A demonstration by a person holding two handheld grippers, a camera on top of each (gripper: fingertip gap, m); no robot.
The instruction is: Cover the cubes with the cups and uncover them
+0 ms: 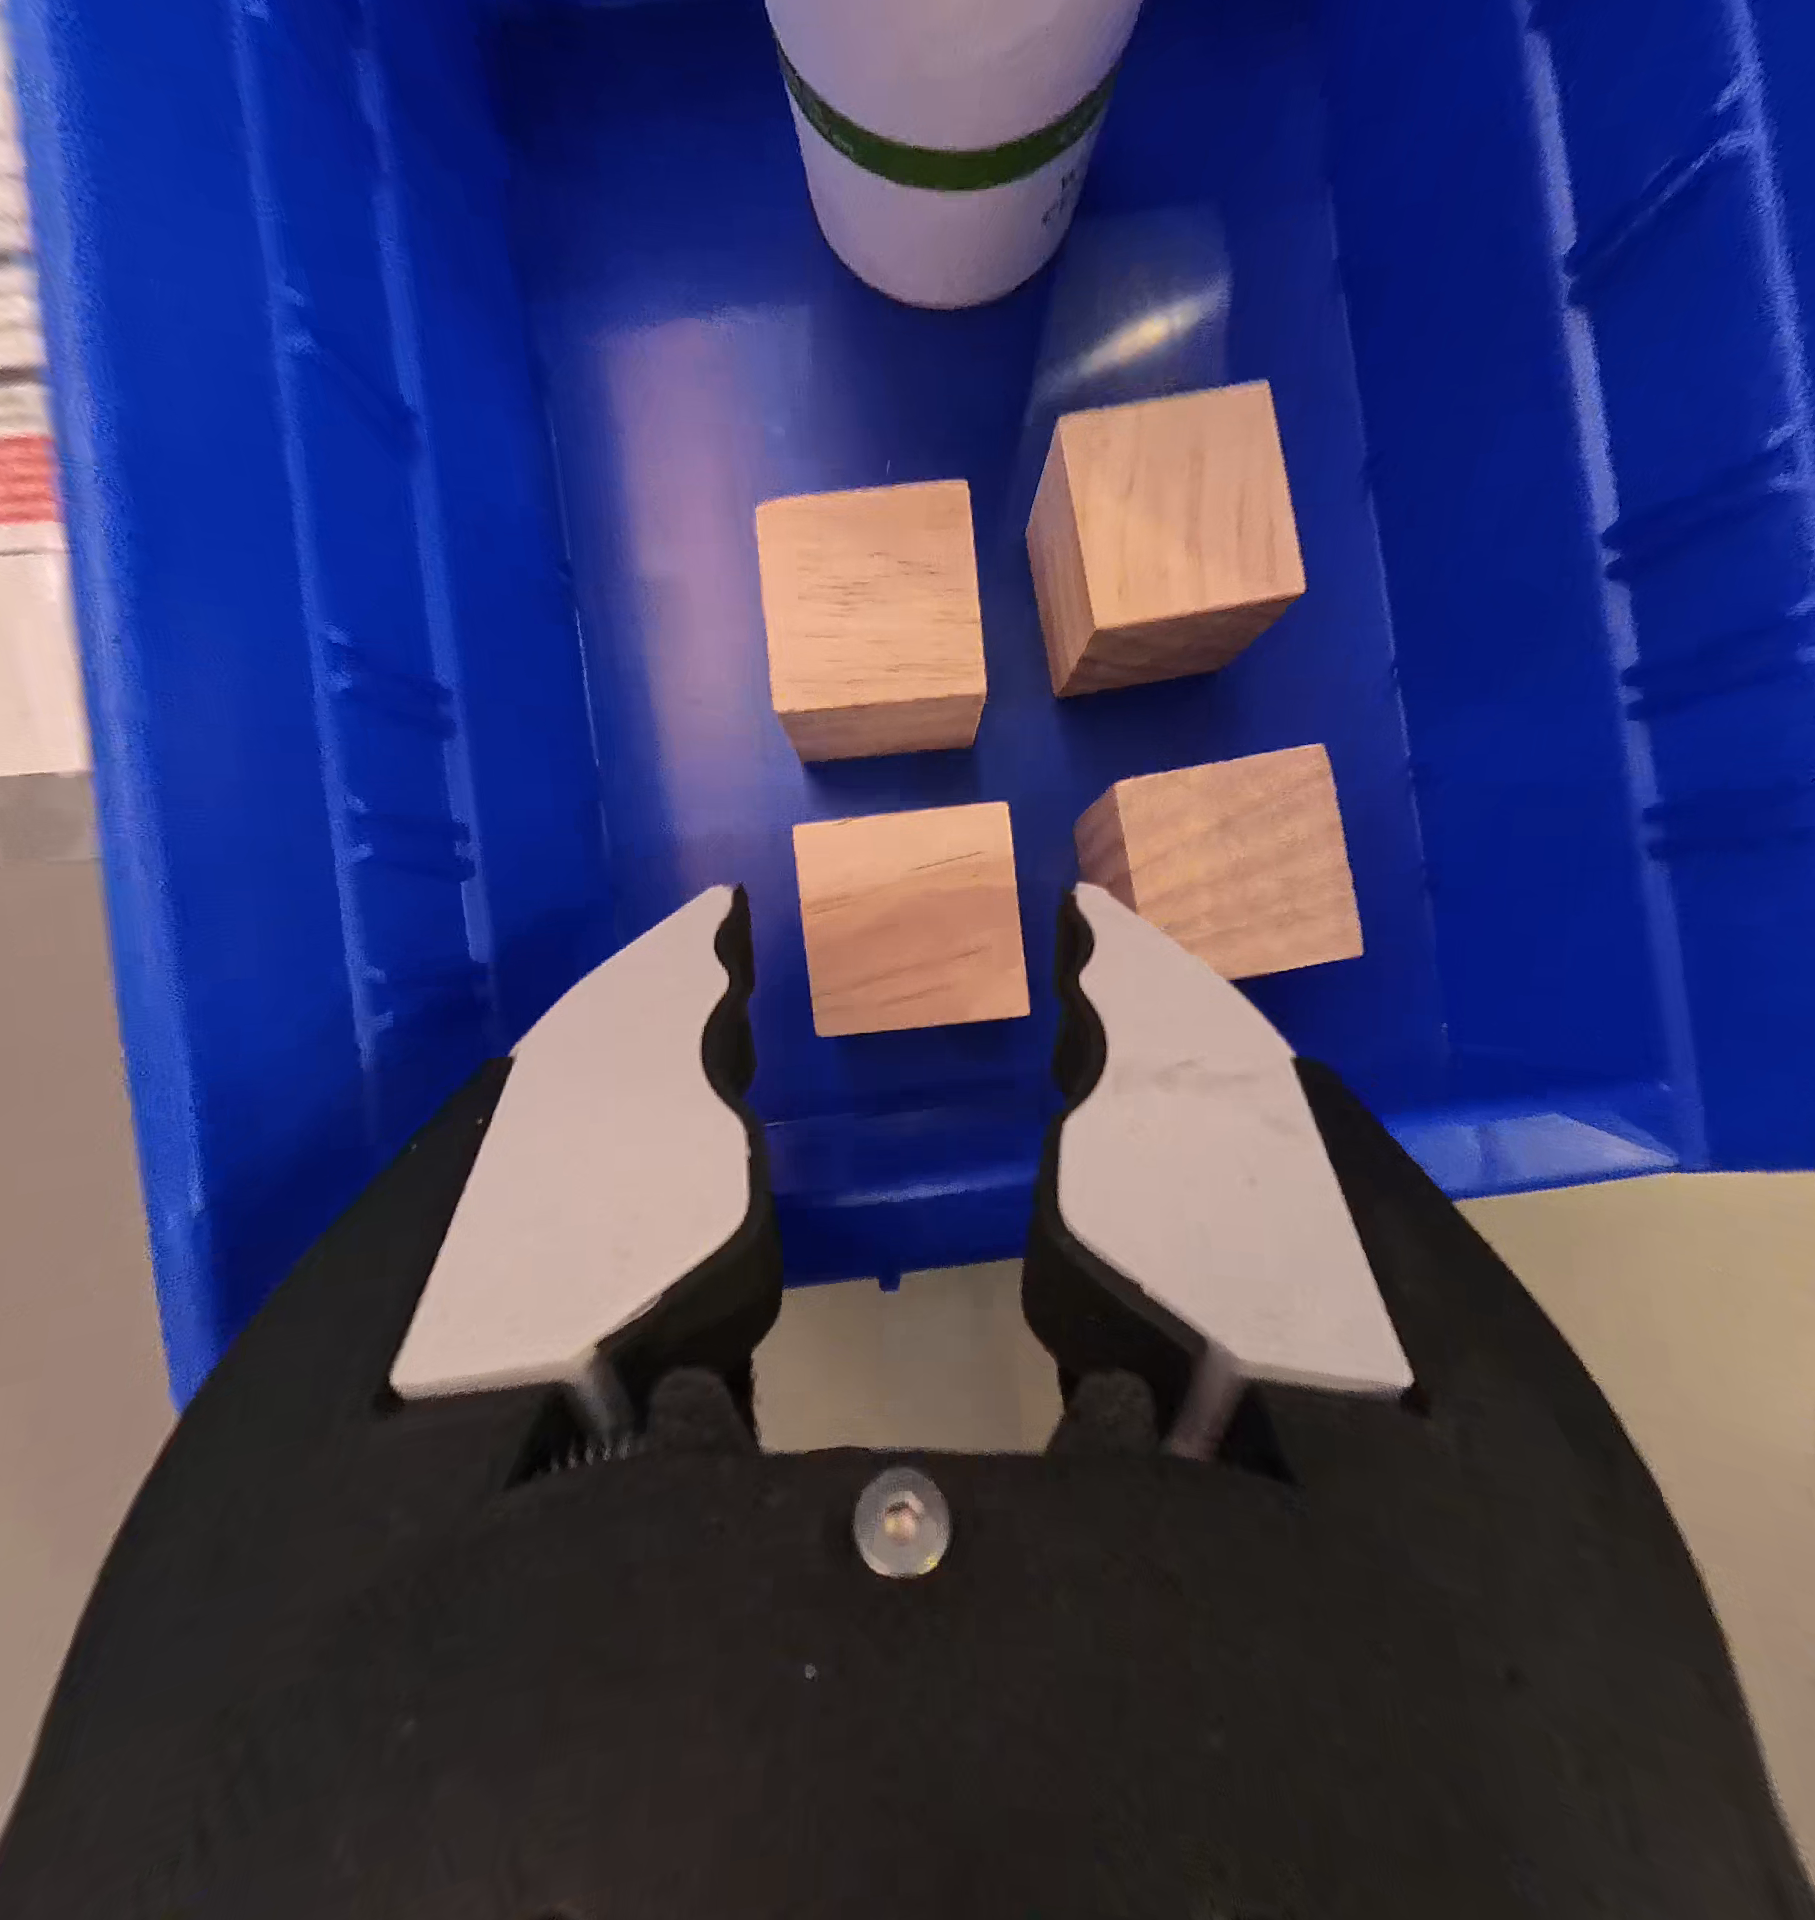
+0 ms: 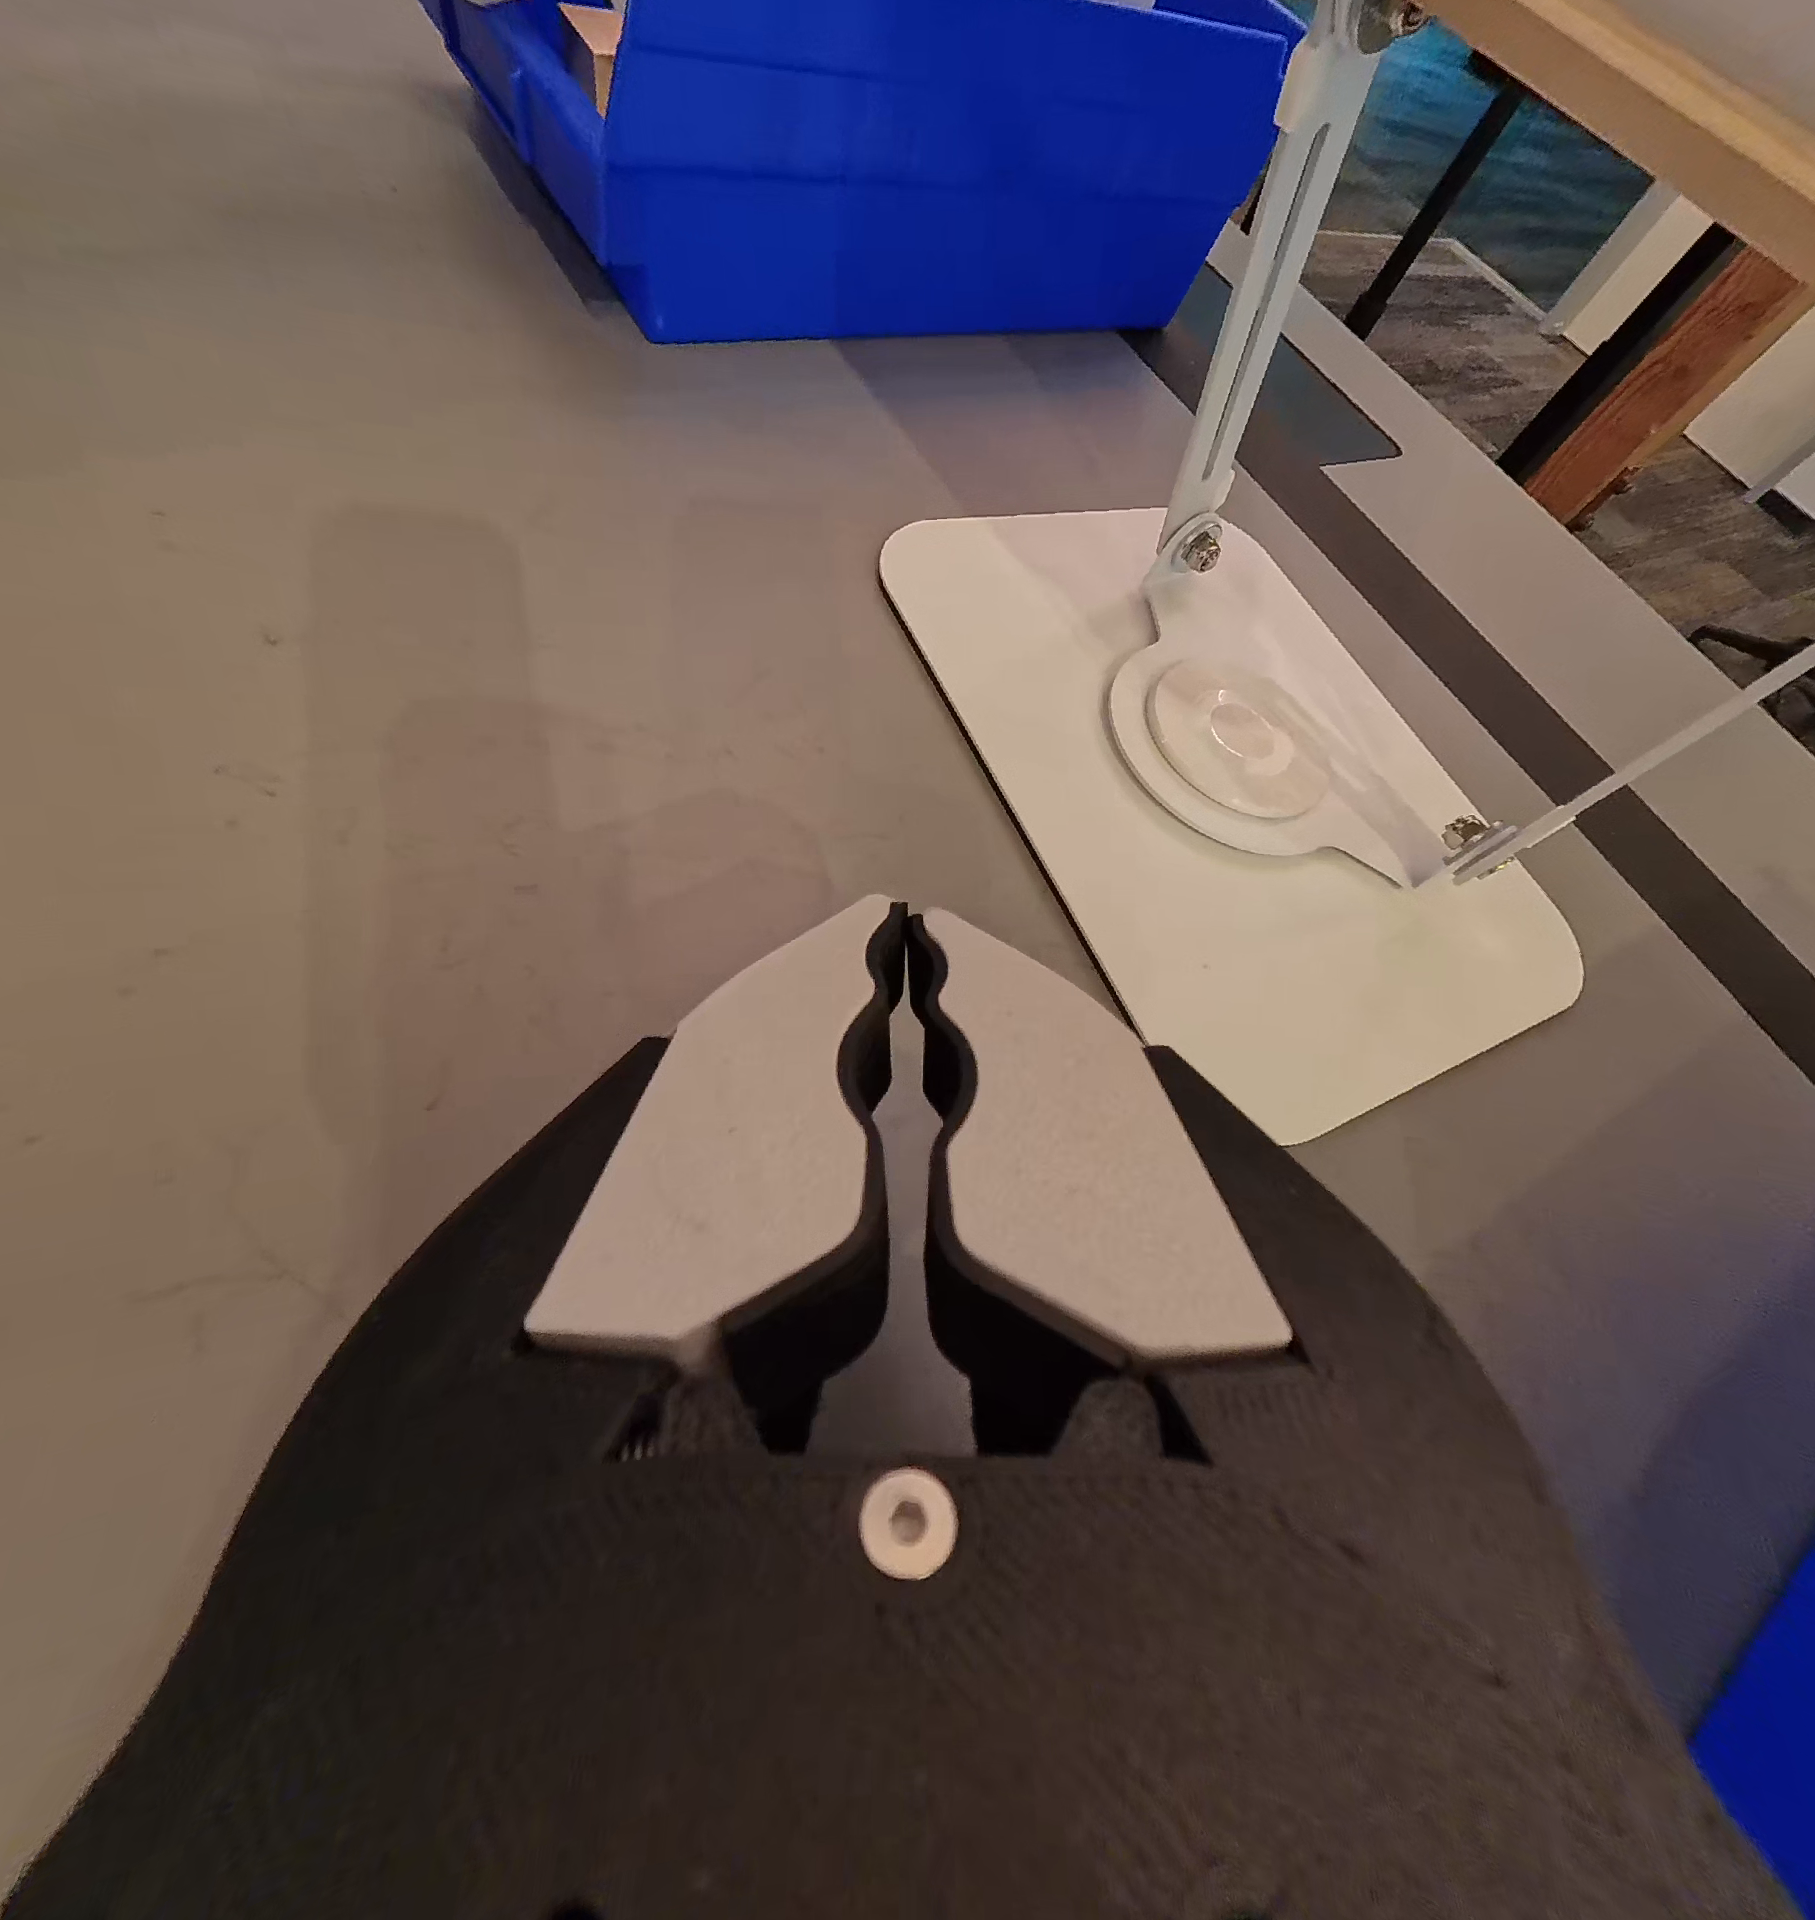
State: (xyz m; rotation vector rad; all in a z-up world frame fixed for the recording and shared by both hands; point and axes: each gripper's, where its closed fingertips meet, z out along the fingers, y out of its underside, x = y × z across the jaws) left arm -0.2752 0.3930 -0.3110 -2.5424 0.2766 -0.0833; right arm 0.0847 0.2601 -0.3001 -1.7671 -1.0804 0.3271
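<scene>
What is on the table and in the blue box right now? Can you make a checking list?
Surface: grey table, faint scuffs.
Job's things: four wooden cubes uncovered inside the blue bin; one white cup with a green band at the bin's far end.
Clutter: white stand base on the table.
Grippers: left gripper open above the bin; right gripper shut, empty, over the table.
Cables: nothing seen.
Surroundings: wooden desk, patterned floor.

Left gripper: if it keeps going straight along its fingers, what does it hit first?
Likely the nearest wooden cube in the blue bin; it sits framed between the open left gripper fingers. Depth unclear.
</scene>
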